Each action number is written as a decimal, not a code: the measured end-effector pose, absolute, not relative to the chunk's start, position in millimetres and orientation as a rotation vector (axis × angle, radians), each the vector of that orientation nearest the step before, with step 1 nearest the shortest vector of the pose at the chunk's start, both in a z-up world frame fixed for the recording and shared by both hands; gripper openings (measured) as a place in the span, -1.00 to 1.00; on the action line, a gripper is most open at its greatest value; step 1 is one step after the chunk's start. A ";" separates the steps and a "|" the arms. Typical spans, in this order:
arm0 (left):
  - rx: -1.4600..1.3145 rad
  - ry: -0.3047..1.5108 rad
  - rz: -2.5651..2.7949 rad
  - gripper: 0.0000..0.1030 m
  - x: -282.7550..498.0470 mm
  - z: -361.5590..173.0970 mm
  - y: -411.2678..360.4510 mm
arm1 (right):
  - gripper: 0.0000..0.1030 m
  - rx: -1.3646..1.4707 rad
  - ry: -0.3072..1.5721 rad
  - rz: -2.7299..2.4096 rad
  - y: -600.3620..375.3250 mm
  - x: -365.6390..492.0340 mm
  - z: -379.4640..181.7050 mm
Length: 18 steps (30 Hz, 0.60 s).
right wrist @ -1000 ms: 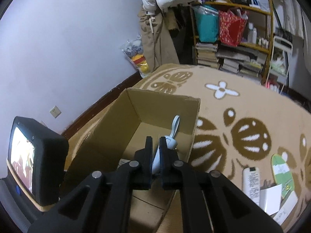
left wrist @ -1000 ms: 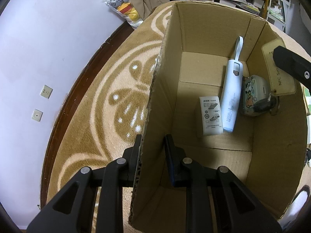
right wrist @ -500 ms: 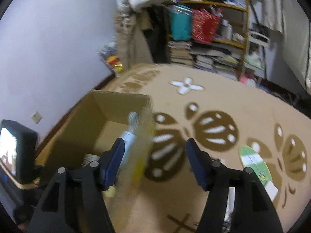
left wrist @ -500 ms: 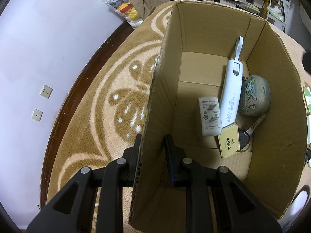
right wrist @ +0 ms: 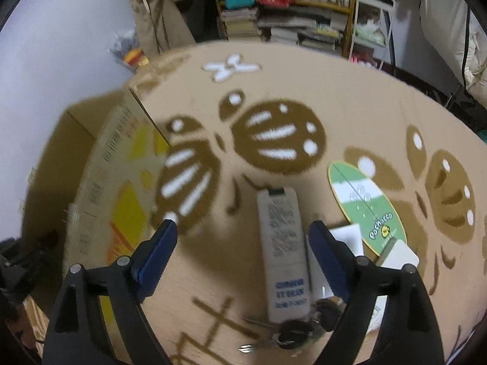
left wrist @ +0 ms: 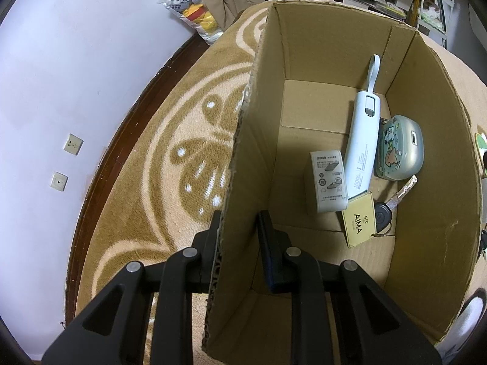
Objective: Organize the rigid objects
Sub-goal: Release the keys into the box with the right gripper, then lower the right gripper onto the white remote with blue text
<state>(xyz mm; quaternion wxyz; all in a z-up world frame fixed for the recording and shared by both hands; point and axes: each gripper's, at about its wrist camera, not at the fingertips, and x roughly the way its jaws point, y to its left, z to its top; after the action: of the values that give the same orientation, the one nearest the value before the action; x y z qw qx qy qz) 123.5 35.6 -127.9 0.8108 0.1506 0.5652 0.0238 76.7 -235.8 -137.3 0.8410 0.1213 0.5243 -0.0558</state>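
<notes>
My left gripper is shut on the left wall of an open cardboard box. Inside lie a white charger, a pale blue power bank with strap, a green cartoon case and a key with a yellow AIMA tag. My right gripper is open and empty above the carpet. Below it lie a long white remote-like block, a bunch of keys, white cards and a green oval board. The box's printed side is at its left.
A tan patterned carpet covers the floor. A white wall with sockets runs along the left. Shelves with books and bags stand at the back, and a snack bag lies by the wall.
The right gripper opened and let the yellow-tagged key fall into the box, then swung right out of the box to above the items on the carpet. The left gripper stayed put.
</notes>
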 end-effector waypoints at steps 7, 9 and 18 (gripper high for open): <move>0.323 1.208 0.051 -0.59 123.5 -128.5 35.4 | 0.80 0.279 1.189 -0.122 -244.5 75.2 -159.5; 0.322 1.209 0.050 -0.59 123.9 -128.3 35.1 | 0.80 0.265 1.206 -0.138 -244.3 75.3 -164.4; 0.323 1.210 0.051 -0.59 124.3 -128.4 35.3 | 0.79 0.241 1.185 -0.170 -242.5 76.9 -165.5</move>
<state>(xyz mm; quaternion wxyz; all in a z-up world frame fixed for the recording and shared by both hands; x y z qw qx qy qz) 124.3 35.3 -128.4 0.8101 0.1511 0.5660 0.0237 76.9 -242.5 -165.5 0.8193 0.1131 0.5564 -0.0796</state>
